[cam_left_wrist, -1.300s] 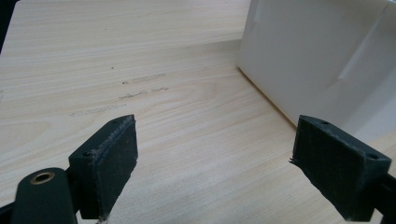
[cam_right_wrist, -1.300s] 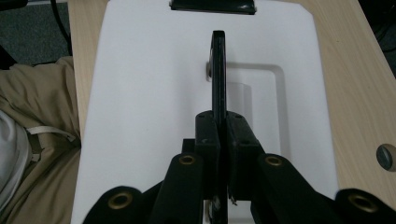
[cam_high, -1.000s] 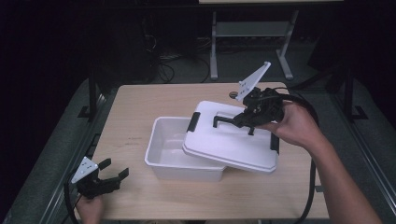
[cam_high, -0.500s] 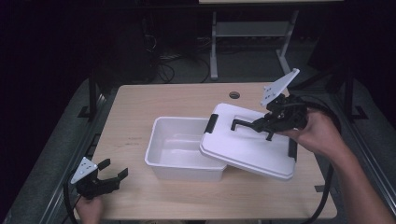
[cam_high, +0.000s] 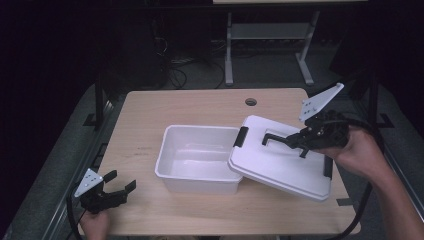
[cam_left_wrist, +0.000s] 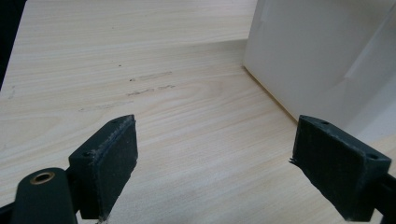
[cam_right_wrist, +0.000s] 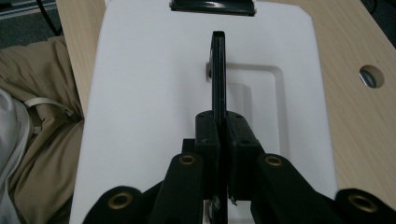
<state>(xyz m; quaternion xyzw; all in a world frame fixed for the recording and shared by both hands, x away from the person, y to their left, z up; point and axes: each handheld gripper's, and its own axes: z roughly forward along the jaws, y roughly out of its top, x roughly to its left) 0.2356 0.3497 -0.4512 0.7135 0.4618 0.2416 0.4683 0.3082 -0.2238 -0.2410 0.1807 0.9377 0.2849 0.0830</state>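
Note:
A white plastic bin (cam_high: 197, 159) stands open in the middle of the wooden table (cam_high: 200, 107). Its white lid (cam_high: 280, 162) hangs tilted to the right of the bin, its left edge over the bin's right rim. My right gripper (cam_high: 297, 142) is shut on the lid's black handle (cam_right_wrist: 218, 74), which stands upright between the pads (cam_right_wrist: 209, 135). A black latch (cam_right_wrist: 212, 6) shows at the lid's far end. My left gripper (cam_high: 117, 187) rests open at the table's front left corner, empty. In the left gripper view its pads (cam_left_wrist: 112, 158) frame bare wood, the bin's wall (cam_left_wrist: 317, 60) ahead on the right.
A round cable hole (cam_high: 251, 102) sits near the table's far edge. A metal stand (cam_high: 270, 35) and cables lie on the floor behind. A cable trails from my right gripper off the table's right side. The person's trousers (cam_right_wrist: 37, 130) show beside the table.
My right gripper has carried the lid to the right and slightly down, uncovering most of the bin. The left gripper has stayed put.

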